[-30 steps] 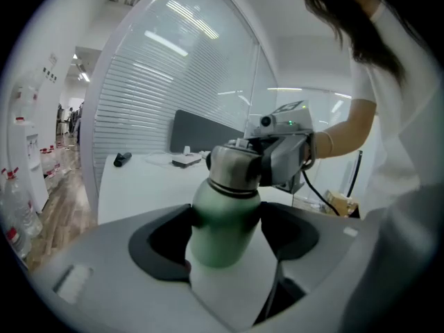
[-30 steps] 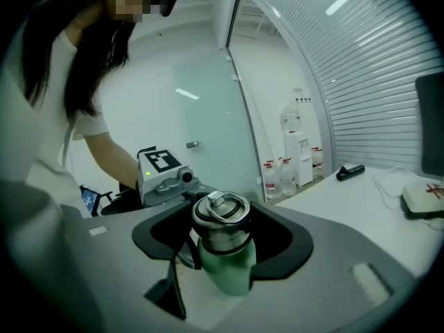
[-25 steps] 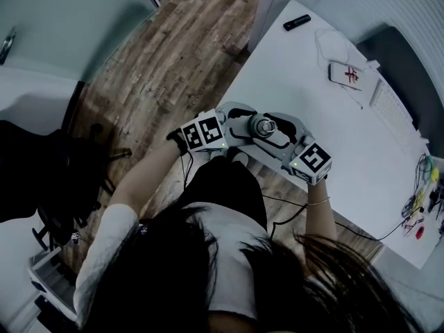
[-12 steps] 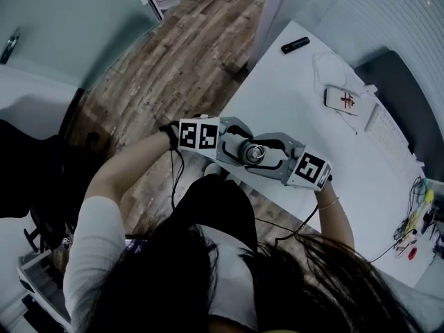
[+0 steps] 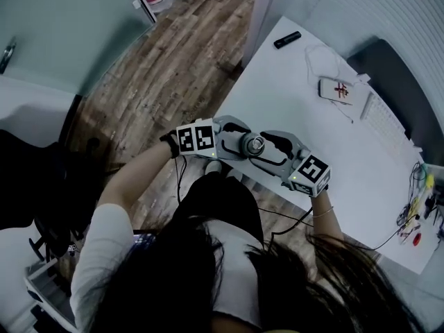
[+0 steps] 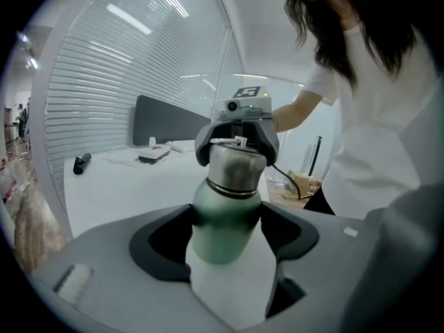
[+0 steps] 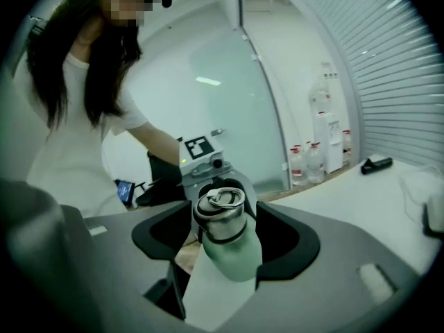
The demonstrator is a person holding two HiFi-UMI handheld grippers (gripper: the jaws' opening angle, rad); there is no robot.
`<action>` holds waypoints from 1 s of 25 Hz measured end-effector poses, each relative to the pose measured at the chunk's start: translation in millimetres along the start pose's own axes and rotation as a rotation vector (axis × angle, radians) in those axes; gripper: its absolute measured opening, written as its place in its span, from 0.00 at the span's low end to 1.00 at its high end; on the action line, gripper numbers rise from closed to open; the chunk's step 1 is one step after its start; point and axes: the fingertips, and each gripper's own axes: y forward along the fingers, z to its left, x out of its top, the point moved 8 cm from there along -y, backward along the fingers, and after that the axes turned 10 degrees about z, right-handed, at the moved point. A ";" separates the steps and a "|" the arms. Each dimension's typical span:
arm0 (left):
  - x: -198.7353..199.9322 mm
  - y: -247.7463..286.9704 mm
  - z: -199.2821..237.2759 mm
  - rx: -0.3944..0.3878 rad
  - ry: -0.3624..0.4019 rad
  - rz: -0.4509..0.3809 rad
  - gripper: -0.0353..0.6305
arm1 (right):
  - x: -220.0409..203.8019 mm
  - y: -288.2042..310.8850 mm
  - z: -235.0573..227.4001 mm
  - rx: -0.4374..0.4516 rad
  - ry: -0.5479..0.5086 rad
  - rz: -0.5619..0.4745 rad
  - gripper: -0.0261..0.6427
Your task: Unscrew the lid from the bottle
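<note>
A green metal bottle (image 6: 223,217) with a steel lid (image 6: 236,168) stands upright between both grippers at the near edge of the white table (image 5: 291,96). My left gripper (image 6: 225,220) is shut on the green body, its dark pads pressing each side. My right gripper (image 7: 223,231) comes from the opposite side and is shut around the top, its fingers (image 6: 202,146) wrapping the lid. In the head view the lid (image 5: 253,144) shows as a round steel top between the left gripper (image 5: 239,141) and the right gripper (image 5: 269,148). The lid's ring handle (image 7: 223,198) lies flat.
A phone (image 5: 340,89), a black marker-like object (image 5: 286,39), a keyboard (image 5: 386,120) and a loose cord lie farther back on the table. Cables (image 5: 418,207) sit at the right end. Water bottles (image 7: 306,164) stand on the wooden floor. A dark chair (image 5: 35,179) is at left.
Both grippers stay shut around the bottle. The pair dipped slightly toward the table edge, then came back; the view itself shifted a little.
</note>
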 end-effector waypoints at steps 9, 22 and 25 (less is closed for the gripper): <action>-5.0 8.3 -15.4 0.204 -0.103 -0.055 0.60 | -11.1 5.9 38.5 -0.414 0.290 -0.203 0.44; -3.9 15.1 -36.4 0.369 -0.244 -0.120 0.60 | -14.5 21.6 47.8 -0.666 0.332 -0.241 0.43; -4.7 12.7 -33.7 0.331 -0.223 -0.108 0.60 | -13.1 19.7 43.9 -0.586 0.274 -0.202 0.43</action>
